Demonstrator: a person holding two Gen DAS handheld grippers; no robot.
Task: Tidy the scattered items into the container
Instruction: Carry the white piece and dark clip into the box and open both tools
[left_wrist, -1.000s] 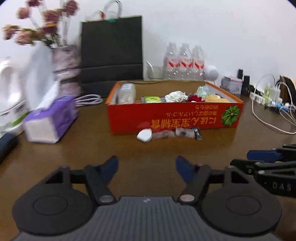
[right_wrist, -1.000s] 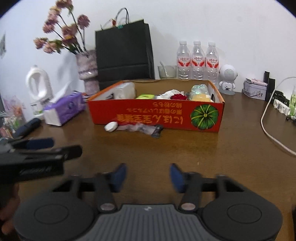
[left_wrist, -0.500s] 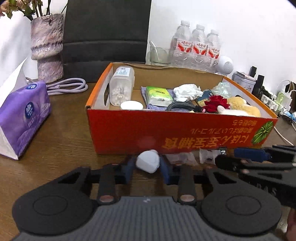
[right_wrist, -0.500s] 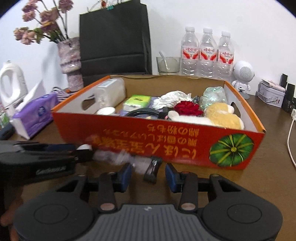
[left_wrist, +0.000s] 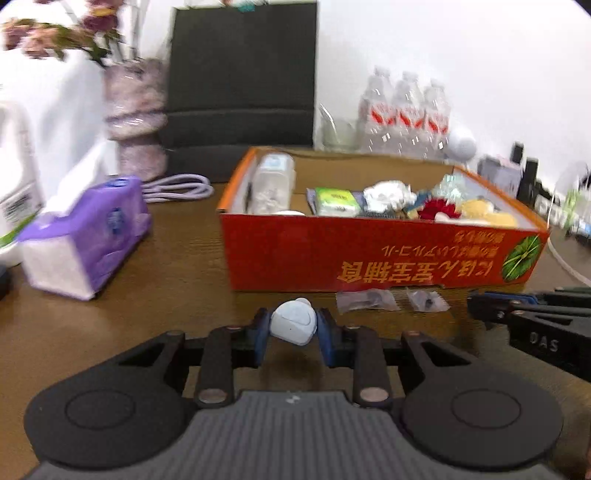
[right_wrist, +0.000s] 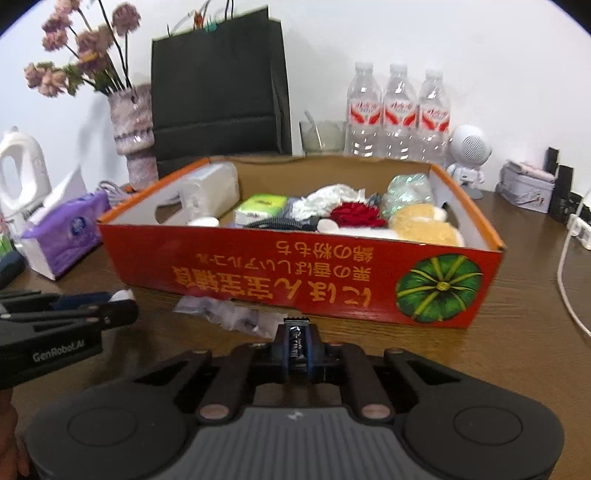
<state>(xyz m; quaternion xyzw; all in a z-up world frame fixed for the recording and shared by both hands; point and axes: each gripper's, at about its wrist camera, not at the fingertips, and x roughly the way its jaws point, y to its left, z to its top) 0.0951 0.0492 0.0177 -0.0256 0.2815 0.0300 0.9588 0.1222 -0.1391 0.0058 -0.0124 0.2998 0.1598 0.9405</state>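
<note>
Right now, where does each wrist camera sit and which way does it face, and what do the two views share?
Left wrist: on the left gripper, looking forward along its jaws, shut on a white earbud case, toward the red cardboard box; the right gripper shows at right.
Right wrist: on the right gripper, jaws shut on a small metal clip, facing the box; the left gripper shows at left.
Shared: the box, purple tissue pack, clear plastic packets, water bottles.

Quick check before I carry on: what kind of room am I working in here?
Probably a home or small office desk, not a kitchen or workshop. The brown wooden table holds a purple tissue pack, three clear water bottles and a vase of dried pink flowers against a white wall.
</note>
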